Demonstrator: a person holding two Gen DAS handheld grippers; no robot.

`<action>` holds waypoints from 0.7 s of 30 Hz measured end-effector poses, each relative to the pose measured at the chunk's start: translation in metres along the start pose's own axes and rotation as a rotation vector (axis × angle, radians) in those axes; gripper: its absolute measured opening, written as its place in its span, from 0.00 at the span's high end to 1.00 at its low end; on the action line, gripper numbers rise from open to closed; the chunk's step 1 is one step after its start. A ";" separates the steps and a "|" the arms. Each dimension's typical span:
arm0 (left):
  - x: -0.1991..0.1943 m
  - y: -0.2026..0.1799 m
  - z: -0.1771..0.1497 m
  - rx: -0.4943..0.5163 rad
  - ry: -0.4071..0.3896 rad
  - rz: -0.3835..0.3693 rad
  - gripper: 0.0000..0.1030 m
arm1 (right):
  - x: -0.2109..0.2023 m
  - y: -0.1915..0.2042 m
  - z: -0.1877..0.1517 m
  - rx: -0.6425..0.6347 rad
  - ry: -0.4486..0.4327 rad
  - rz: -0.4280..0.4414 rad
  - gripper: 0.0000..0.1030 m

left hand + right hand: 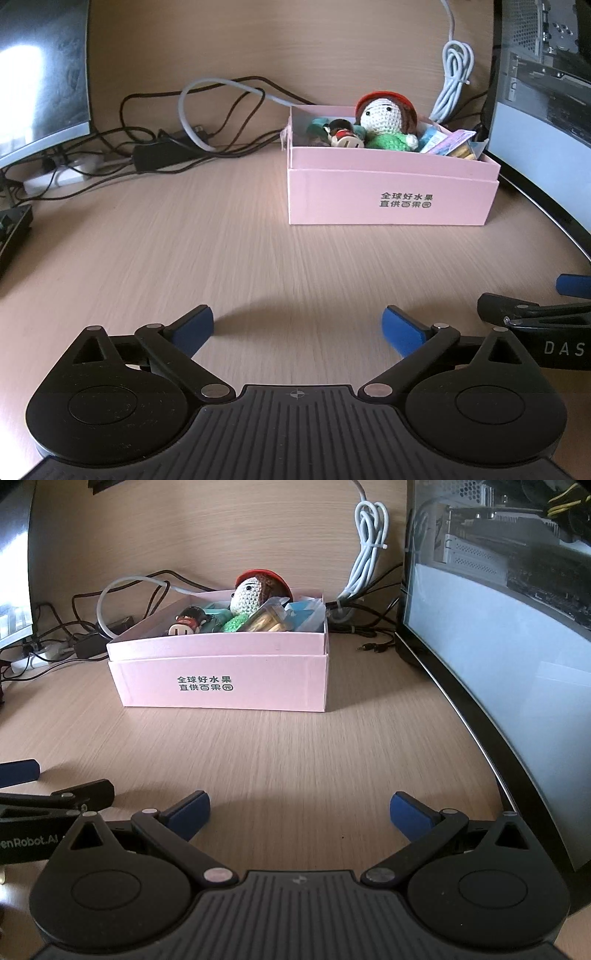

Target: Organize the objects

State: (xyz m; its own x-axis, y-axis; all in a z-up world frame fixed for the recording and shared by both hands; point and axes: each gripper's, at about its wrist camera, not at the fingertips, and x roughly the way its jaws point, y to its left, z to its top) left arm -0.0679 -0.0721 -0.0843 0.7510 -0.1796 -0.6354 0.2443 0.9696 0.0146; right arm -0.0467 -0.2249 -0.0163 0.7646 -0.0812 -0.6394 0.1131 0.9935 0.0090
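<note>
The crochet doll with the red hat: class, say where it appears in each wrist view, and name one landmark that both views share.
Left wrist view: the doll is upper right of centre, at the back of the pink box, leaning over its rim.
Right wrist view: the doll is upper left of centre, at the back of the same box.
Shared landmark: the coiled white cable behind the box.

this is an office or home computer desk (258,240) of pale wood grain. a monitor (37,74) stands at ten o'clock, tangled cables (207,122) at twelve, a glass-sided computer case (498,590) at two.
</note>
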 end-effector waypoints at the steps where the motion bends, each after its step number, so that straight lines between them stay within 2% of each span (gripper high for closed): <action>1: 0.000 0.000 0.000 0.001 0.000 -0.002 0.02 | 0.000 0.000 0.000 0.001 0.000 -0.001 0.00; 6: 0.000 0.001 0.000 0.001 0.001 0.002 0.02 | 0.002 -0.001 0.001 0.002 0.001 -0.002 0.00; 10: -0.010 0.004 -0.008 -0.023 0.000 0.038 0.02 | 0.002 -0.001 0.001 0.003 0.001 -0.002 0.00; 13: -0.017 0.006 -0.013 -0.027 -0.001 0.030 0.02 | 0.002 0.000 0.001 0.003 0.001 -0.002 0.00; 17: -0.007 0.003 -0.005 -0.003 0.002 0.000 0.01 | 0.002 0.000 0.002 0.003 0.001 -0.002 0.00; 21: -0.003 0.000 -0.002 -0.008 0.002 0.007 0.01 | 0.002 0.000 0.002 0.003 0.001 -0.002 0.00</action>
State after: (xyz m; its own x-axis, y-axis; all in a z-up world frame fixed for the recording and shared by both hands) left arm -0.0713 -0.0709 -0.0842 0.7515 -0.1721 -0.6368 0.2341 0.9721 0.0135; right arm -0.0439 -0.2248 -0.0164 0.7636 -0.0833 -0.6403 0.1166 0.9931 0.0098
